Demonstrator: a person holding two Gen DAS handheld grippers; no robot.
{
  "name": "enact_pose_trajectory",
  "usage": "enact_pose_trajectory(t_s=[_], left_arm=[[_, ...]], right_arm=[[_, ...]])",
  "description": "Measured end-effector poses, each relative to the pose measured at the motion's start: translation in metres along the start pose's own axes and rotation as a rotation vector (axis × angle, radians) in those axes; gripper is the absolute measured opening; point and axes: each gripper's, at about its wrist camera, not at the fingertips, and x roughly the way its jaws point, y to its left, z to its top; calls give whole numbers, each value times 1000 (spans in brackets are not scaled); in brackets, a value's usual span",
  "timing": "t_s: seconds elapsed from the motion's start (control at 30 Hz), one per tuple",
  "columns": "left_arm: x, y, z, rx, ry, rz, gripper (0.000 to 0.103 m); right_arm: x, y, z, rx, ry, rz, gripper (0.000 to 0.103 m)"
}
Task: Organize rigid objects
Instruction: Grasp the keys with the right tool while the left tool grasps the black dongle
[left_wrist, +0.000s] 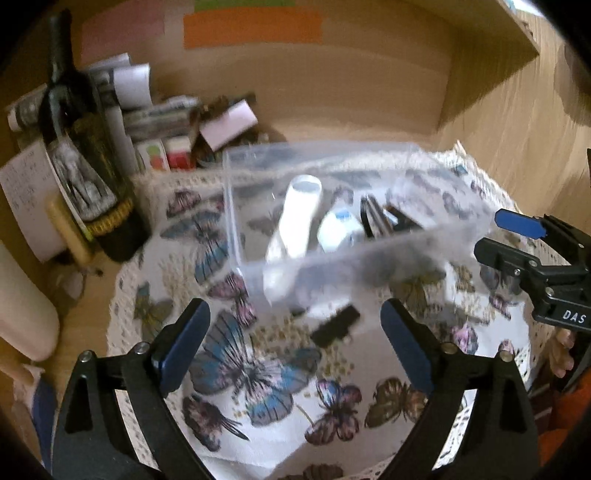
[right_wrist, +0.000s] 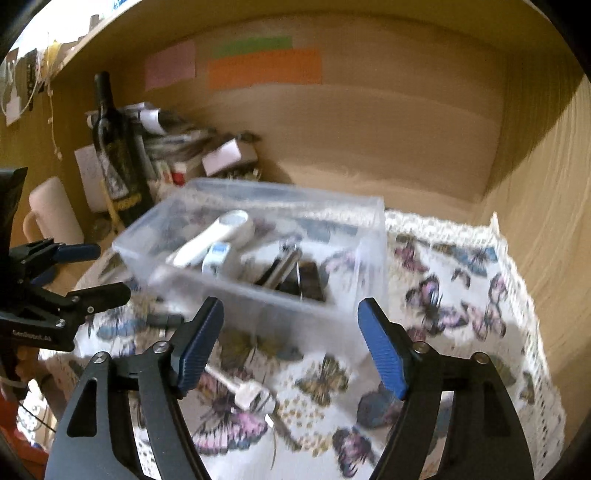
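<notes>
A clear plastic bin (left_wrist: 369, 251) (right_wrist: 354, 295) stands on a butterfly-print cloth (left_wrist: 266, 373) (right_wrist: 450, 302). Inside lie a white magnifier (left_wrist: 295, 218) (right_wrist: 218, 232), a small white and blue bottle (left_wrist: 338, 229) (right_wrist: 218, 256) and dark and metal items (left_wrist: 384, 219) (right_wrist: 288, 269). A small black object (left_wrist: 334, 326) (right_wrist: 164, 319) lies on the cloth in front of the bin. A silver key-like piece (right_wrist: 245, 395) lies on the cloth between the right fingers. My left gripper (left_wrist: 295, 343) is open and empty before the bin. My right gripper (right_wrist: 291, 347) is open and empty too.
A dark wine bottle (left_wrist: 85, 162) (right_wrist: 118, 162) stands at the back left beside stacked papers and small boxes (left_wrist: 162, 118). A cream mug (right_wrist: 53, 210) sits at the left. Wooden walls close the back and right. The right gripper shows in the left wrist view (left_wrist: 532, 243).
</notes>
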Motion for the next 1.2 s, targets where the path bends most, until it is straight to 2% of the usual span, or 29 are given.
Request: enact_pose_trajectory(t_s=[0.17,0.23,0.3,0.43,0.53,0.67,0.73,0.8,0.83,0.97,1.0,1.2], left_arm=[[18,-8,-8,26,63,-23,94],[24,-11,-8,37,81,-24,90],[32,-14,-8,52,113,-34,78],[44,-16,-9,54,151,-48,74],[50,-18,-9,59,162,-51,68],[53,-22,-10,83,145,-40,60],[53,-23,-11,94,132,-40,55],[53,-25,-11,103,124,-53,40],[54,-26,-10,104,122,-60,36],[52,-22,-10,89,113,-77,30],[51,-21,-10,85,110,-83,19],[44,-18,-10,73,114,-88,19]], right_arm=[[9,8,-17,0,59,22,73],[14,11,-24,4,86,33,73],[19,13,-29,8,112,43,73],[29,16,-38,15,159,58,73],[37,20,-41,16,192,75,72],[44,28,-41,-25,206,46,61],[44,30,-41,-35,204,44,49],[44,29,-41,-29,196,39,38],[44,27,-41,-23,194,40,32],[42,21,-39,8,178,63,28],[42,20,-39,12,174,64,28],[35,18,-39,17,147,60,25]])
